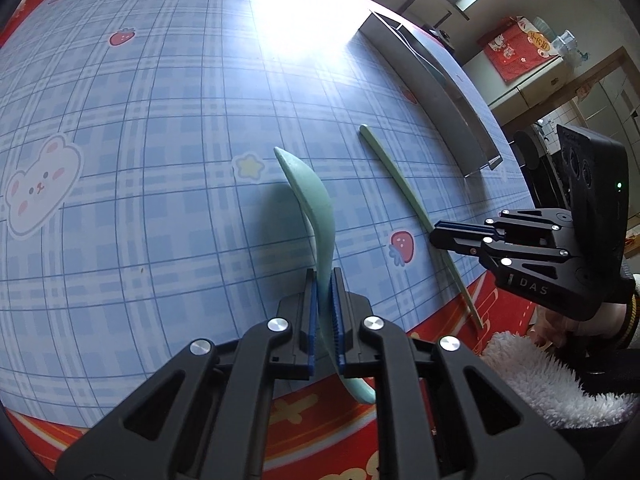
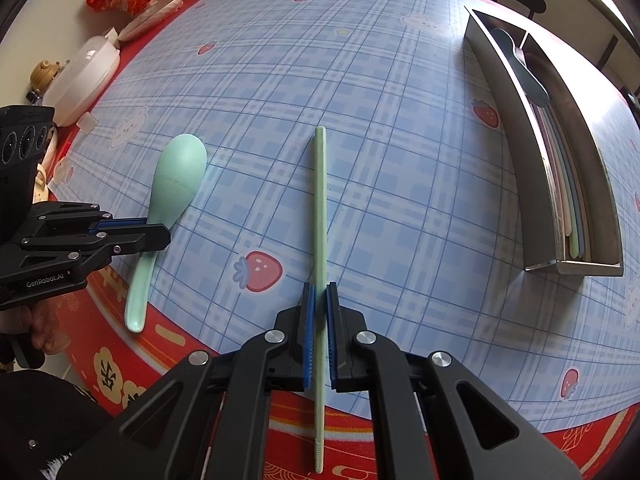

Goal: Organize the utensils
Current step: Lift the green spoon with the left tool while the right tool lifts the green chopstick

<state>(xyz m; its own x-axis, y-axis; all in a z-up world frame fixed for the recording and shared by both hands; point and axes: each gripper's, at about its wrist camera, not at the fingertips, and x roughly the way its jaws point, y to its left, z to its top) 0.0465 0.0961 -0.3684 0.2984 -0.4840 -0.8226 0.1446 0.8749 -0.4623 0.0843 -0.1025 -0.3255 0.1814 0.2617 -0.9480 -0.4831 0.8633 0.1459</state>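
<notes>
1. Right wrist view: the pale green plastic chopstick (image 2: 320,208) runs straight up the middle of the frame, its long axis in line with the right gripper (image 2: 319,332), whose blue pads are clamped on its lower half. Its ribbed tip overhangs the table edge at the bottom of the frame; its far end points towards the upper centre.
2. Same view: the long stainless steel utensil tray (image 2: 592,184) sits at the upper right, its long axis roughly parallel to the chopstick but well apart from it. I judge the coming move to be a carry rightwards with little turning needed.
3. Left wrist view: the mint green plastic spoon (image 1: 316,208) is clamped at its handle by the left gripper (image 1: 324,320), bowl towards the frame centre and apparently resting on edge against the blue checked tablecloth (image 1: 160,160). The right gripper lies nearer the tray than the left.
4. Hard to make out: the tray's contents show only as a blue spoon (image 2: 520,60) and a few pastel sticks; glare washes out the cloth at the top centre of the left wrist view, and whether the chopstick is off the table cannot be told.
</notes>
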